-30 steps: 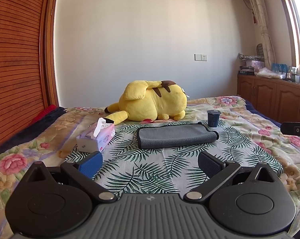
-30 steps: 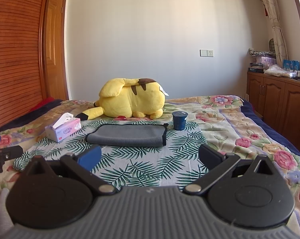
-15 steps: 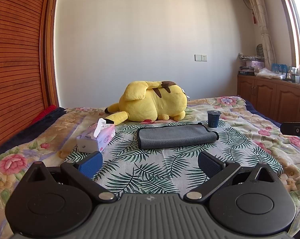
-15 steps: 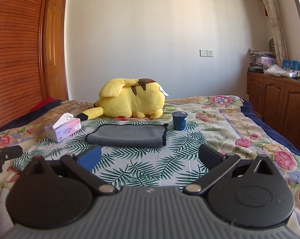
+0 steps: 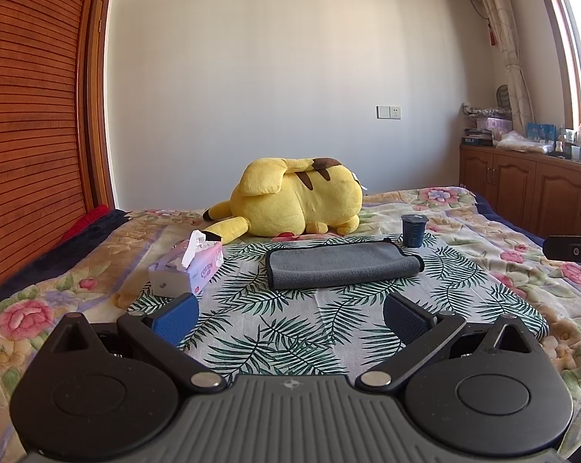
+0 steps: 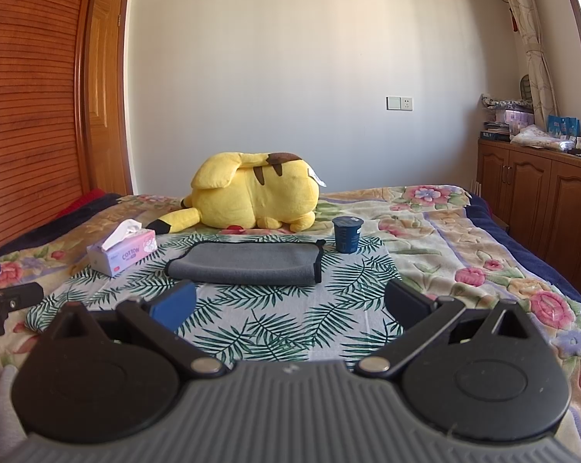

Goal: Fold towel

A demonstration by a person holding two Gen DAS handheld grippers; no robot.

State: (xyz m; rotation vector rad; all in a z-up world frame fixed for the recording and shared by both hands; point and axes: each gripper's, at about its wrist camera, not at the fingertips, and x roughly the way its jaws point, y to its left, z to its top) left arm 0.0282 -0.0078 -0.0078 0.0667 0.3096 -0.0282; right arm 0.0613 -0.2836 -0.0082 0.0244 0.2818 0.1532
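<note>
A grey towel (image 5: pixel 340 264) lies folded into a flat rectangle on a palm-leaf cloth (image 5: pixel 290 332) on the bed. It also shows in the right wrist view (image 6: pixel 248 263). My left gripper (image 5: pixel 290 314) is open and empty, well short of the towel's near edge. My right gripper (image 6: pixel 290 303) is open and empty too, a little short of the towel. Part of the right gripper shows at the far right of the left wrist view (image 5: pixel 572 249), and part of the left gripper at the far left of the right wrist view (image 6: pixel 8 303).
A yellow plush toy (image 5: pixel 294 202) lies behind the towel. A tissue box (image 5: pixel 188 268) stands left of it and a dark blue cup (image 5: pixel 414 230) at its far right corner. Wooden cabinets (image 5: pixel 529 193) stand beyond the bed's right side.
</note>
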